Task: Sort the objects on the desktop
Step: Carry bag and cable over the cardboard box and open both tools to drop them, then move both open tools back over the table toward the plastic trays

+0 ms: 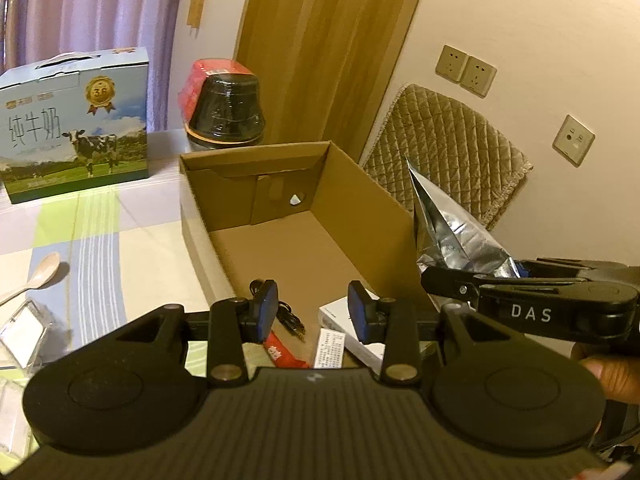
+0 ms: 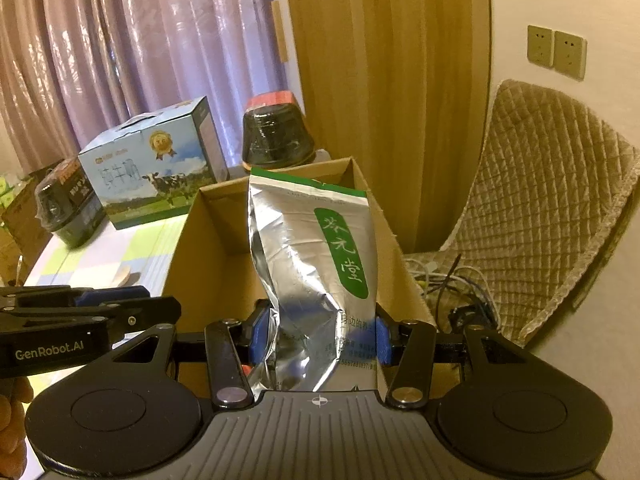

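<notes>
A crinkled silver foil pouch with a green label strip (image 2: 316,264) is pinched at its lower end between the blue pads of the right claw (image 2: 316,338) and is held upright, slightly twisted, over the near end of the open brown cardboard box (image 2: 208,248); in the left wrist view the same pouch (image 1: 452,228) is seen at the box's right wall (image 1: 372,200), raised above it. The left claw (image 1: 313,312) is spread, nothing being gripped between its blue pads, and is poised over the near end of the box. Inside the box, at the near end, a black cable with a plug (image 1: 286,314), a red wrapped stick packet (image 1: 280,350), a white flat carton (image 1: 362,334) and a white printed slip (image 1: 330,348) are seen lying on the floor; the far part of the box floor is bare. On the checked worktop cloth (image 1: 132,248), left of the box, a pale wooden spoon (image 1: 34,276) and a clear plastic case (image 1: 26,332) are laid. At the far side, a blue milk carton printed with a cow (image 1: 76,128) and a black shrink-wrapped bowl with a red lid (image 1: 226,108) are placed. A quilted beige chair back (image 2: 552,208) is seen on the right, and a second black wrapped bowl (image 2: 64,208) at the far left.
</notes>
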The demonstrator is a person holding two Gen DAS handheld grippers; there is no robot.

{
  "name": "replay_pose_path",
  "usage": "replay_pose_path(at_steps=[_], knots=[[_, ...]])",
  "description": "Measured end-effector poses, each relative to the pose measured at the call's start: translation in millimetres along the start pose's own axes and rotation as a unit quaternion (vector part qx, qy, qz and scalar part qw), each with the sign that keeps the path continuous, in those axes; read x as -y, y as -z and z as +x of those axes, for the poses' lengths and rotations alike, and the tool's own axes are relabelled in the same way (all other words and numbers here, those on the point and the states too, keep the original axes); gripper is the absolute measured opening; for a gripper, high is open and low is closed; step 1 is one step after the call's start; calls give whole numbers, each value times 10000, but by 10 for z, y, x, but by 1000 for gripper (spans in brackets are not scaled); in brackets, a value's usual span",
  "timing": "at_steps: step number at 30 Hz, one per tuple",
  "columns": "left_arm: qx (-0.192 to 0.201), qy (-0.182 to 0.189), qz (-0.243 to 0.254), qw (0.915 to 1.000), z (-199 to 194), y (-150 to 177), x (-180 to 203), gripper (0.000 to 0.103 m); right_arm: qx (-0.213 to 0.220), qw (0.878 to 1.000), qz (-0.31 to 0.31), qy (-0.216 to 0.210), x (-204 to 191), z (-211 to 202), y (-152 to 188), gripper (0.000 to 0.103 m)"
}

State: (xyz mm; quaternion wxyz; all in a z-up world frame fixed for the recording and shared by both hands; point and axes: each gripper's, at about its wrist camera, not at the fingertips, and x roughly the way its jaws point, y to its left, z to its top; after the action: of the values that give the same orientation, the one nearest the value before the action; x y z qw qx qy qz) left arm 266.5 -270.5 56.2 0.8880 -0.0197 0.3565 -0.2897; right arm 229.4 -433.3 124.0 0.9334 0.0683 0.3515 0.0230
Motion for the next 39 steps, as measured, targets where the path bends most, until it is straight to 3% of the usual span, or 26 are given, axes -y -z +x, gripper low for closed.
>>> replay_pose_path(at_steps=[2,5,10,24,34,36,39], knots=[[-9,-36,-18,10000,-18,3,-37,34,-15,9999,88,-93,-3,27,-19,50],[2,-89,-67,9999,-50,11,-106,37,162,9992,293,-207,6,10,-49,66],[40,-188,-74,9998,-131,23,-209,40,344,9989,278,-147,-31,-82,-90,67],[101,-413,-39,9991,-416,117,-472,52,330,9991,174,-187,-265,-201,-25,72],[219,-648,-153,9975,-721,172,-780,72,278,9989,67,-367,-615,-190,21,83],[248,-704,-187,9970,-785,183,-845,82,259,9987,-2,-438,-726,-182,26,86],[269,-786,-210,9963,-884,198,-950,87,264,9982,-104,-522,-887,-181,28,97]])
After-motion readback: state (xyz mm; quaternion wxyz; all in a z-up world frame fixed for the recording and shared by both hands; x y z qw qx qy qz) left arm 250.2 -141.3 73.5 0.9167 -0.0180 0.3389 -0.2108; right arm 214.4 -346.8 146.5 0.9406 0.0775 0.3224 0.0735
